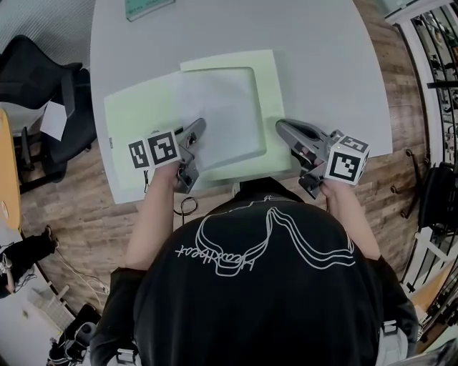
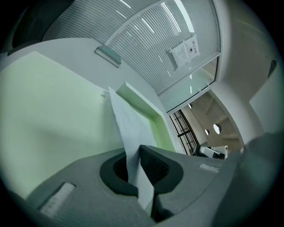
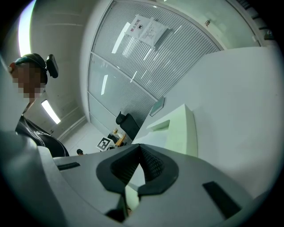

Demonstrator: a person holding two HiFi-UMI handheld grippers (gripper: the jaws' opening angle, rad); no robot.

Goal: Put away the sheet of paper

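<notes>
A white sheet of paper (image 1: 218,107) lies partly over the hollow of a pale green tray (image 1: 268,71) in the middle of the grey table. My left gripper (image 1: 200,126) is shut on the sheet's near left corner. In the left gripper view the paper (image 2: 126,119) stands up between the pads of that gripper (image 2: 135,153), with the tray (image 2: 148,111) just behind it. My right gripper (image 1: 280,126) sits at the tray's near right rim. Its jaws (image 3: 139,148) are closed, with a pale green strip of the tray (image 3: 177,133) between the pads.
A flat green lid (image 1: 132,114) lies left of the tray, partly under the paper. A teal object (image 1: 147,7) rests at the table's far edge. The round table (image 1: 322,57) ends close to my body. A black chair (image 1: 43,78) stands to the left on the wooden floor.
</notes>
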